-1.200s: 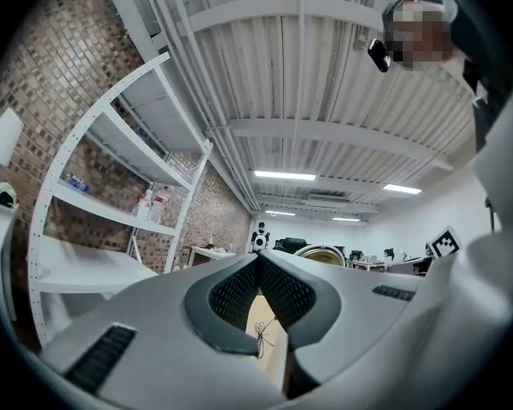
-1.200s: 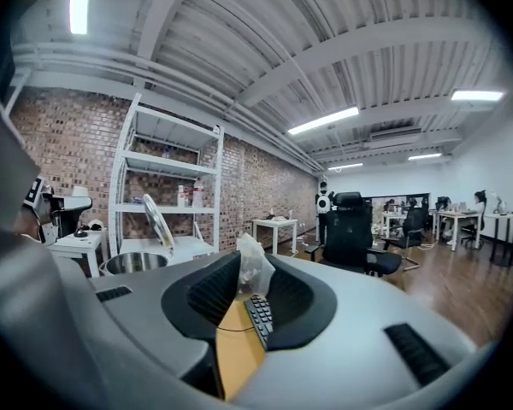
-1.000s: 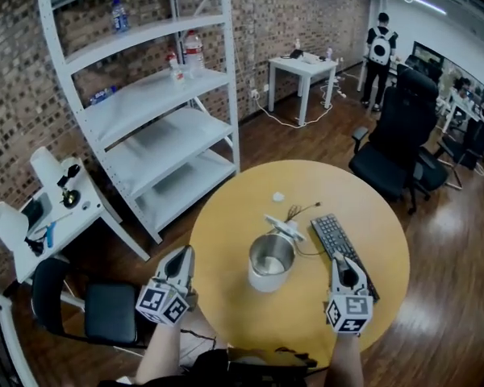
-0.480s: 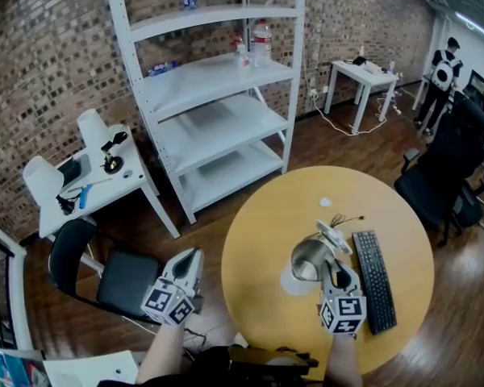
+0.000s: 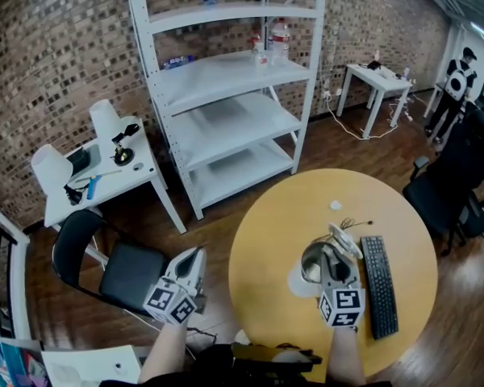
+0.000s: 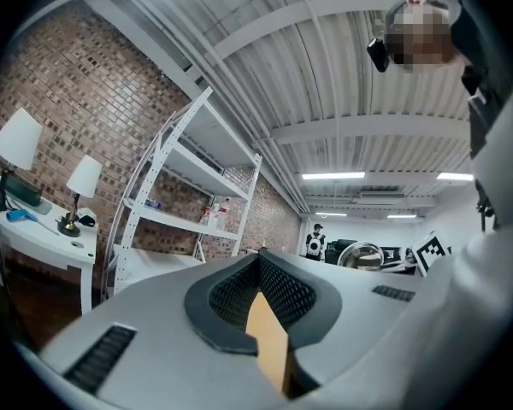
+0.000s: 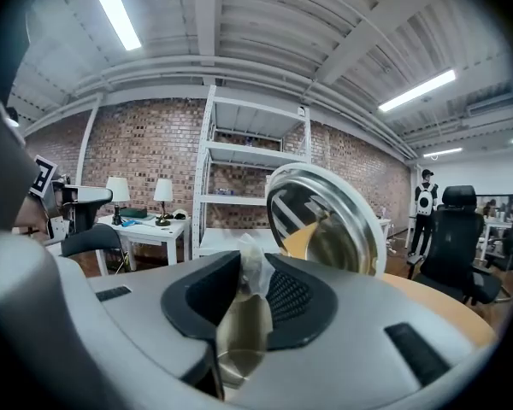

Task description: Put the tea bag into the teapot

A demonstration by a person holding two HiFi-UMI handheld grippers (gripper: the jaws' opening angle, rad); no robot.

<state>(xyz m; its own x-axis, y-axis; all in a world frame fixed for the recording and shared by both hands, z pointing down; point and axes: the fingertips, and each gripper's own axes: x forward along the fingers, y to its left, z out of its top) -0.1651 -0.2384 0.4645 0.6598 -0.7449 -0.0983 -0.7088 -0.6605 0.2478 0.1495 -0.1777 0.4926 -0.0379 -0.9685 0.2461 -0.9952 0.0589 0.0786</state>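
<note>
The steel teapot [image 5: 313,262] stands open-topped on the round yellow table [image 5: 266,248]. In the right gripper view the teapot [image 7: 325,229] looms just beyond the jaws. My right gripper [image 5: 336,271] hovers at the pot's near right side. That right gripper [image 7: 250,267] is shut on a pale, translucent tea bag [image 7: 246,314], whose crumpled top pokes up between the pads. My left gripper [image 5: 195,256] hangs off the table's left edge, over a black chair. In its own view the left gripper [image 6: 258,263] has its tips together; a tan sliver shows in the slot below them.
A black keyboard [image 5: 379,285] lies right of the pot, with a thin cable [image 5: 353,222] and a small white disc [image 5: 335,205] behind it. A black chair [image 5: 129,268], a white side table [image 5: 97,176] and white shelving [image 5: 226,95] stand to the left. A person [image 5: 465,75] stands far right.
My right gripper has moved left from beside the keyboard to the teapot's near side. The left gripper has drifted away from the table edge. The head view has swung left.
</note>
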